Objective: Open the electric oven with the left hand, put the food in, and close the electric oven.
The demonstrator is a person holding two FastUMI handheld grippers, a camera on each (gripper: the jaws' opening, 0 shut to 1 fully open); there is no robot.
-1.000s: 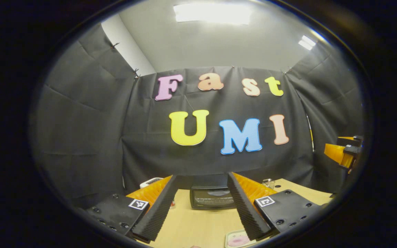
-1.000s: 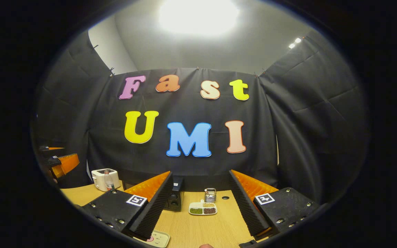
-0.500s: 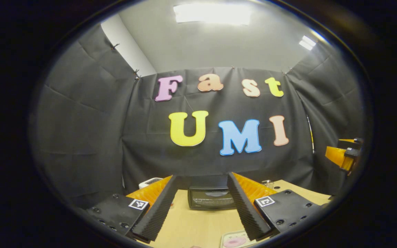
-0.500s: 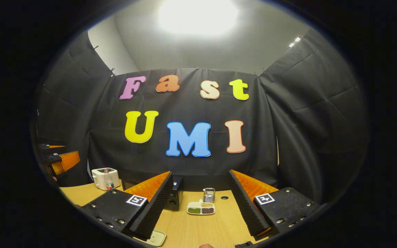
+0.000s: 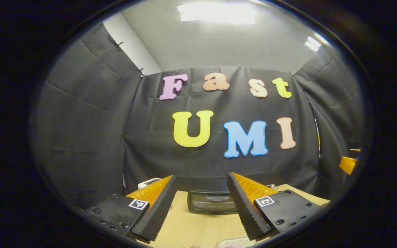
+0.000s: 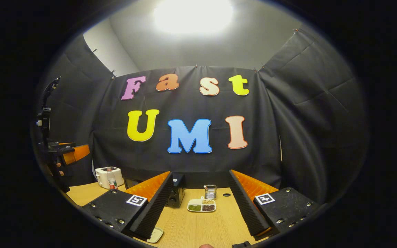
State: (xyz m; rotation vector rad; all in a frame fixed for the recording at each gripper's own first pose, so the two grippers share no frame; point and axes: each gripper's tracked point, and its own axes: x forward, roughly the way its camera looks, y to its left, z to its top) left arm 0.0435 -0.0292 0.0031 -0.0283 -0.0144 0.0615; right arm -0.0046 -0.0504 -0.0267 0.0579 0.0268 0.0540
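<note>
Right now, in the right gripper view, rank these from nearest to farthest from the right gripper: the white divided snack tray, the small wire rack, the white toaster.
1. White divided snack tray: on the wooden table just ahead of the right gripper, between its fingers.
2. Small wire rack: directly behind the tray.
3. White toaster: far back left, by the cloth wall.

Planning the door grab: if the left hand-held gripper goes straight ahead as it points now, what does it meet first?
Most likely the electric oven, centred between the open left hand-held gripper's fingers across bare table; depth is uncertain.
</note>
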